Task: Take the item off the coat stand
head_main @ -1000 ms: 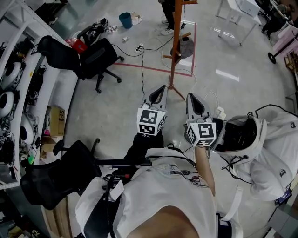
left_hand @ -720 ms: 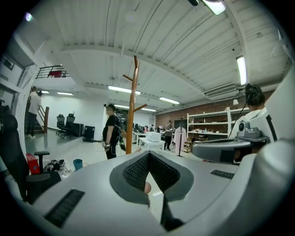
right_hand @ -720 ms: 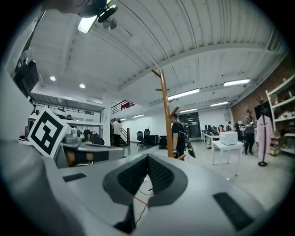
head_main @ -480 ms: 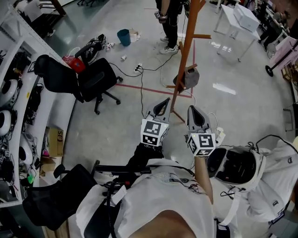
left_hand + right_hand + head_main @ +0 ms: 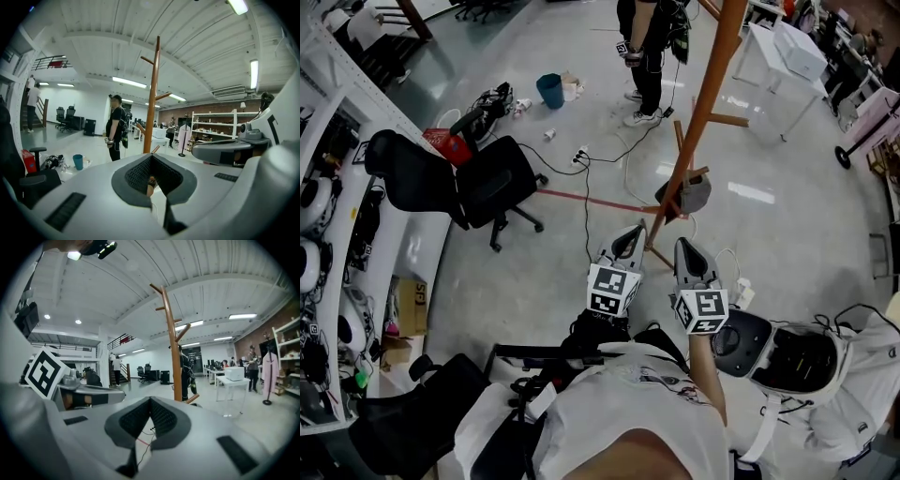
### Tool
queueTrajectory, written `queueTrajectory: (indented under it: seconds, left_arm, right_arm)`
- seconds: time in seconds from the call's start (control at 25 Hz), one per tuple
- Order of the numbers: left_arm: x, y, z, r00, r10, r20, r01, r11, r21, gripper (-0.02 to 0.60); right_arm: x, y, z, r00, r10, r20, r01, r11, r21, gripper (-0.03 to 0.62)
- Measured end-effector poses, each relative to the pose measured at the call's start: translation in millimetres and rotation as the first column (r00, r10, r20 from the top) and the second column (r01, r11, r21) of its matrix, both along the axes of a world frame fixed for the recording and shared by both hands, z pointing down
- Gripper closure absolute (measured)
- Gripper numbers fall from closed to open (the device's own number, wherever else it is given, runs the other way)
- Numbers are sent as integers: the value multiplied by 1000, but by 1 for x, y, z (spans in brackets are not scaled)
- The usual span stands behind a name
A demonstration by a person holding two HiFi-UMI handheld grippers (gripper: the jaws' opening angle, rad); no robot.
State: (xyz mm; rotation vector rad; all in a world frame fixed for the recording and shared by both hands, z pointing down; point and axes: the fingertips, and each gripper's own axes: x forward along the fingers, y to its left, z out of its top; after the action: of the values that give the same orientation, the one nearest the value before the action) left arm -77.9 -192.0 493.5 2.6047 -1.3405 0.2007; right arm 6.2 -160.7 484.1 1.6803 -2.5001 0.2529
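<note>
A tall brown wooden coat stand rises from the floor ahead, with pegs along its pole. A grey item hangs from a low peg just beyond my grippers. Held side by side, my left gripper and right gripper point at the stand's foot, both shut and empty. The left gripper view shows the stand straight ahead over the left gripper's closed jaws. In the right gripper view the stand is close, a little right of the right gripper's closed jaws.
A black office chair stands to the left, with cables and a red tape line on the floor. A person stands behind the stand. A white table is at far right; a white suit with helmet lies by my right.
The head view has swung closer to the coat stand, so its pole looms larger and leans right. Both grippers stay shut and side by side, now nearer the hanging grey item.
</note>
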Motion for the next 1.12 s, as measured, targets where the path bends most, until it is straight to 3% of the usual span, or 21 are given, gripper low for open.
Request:
queueTrajectory:
  seconds: [0.52, 1.12]
  left_arm:
    - [20, -48, -7, 997, -75, 25, 75, 997, 10, 578]
    - [27, -76, 27, 988, -118, 101, 123, 991, -48, 580]
  right_arm:
    - [20, -58, -2, 998, -70, -3, 70, 998, 0, 589]
    - [64, -115, 89, 999, -38, -7, 36, 979, -199, 588]
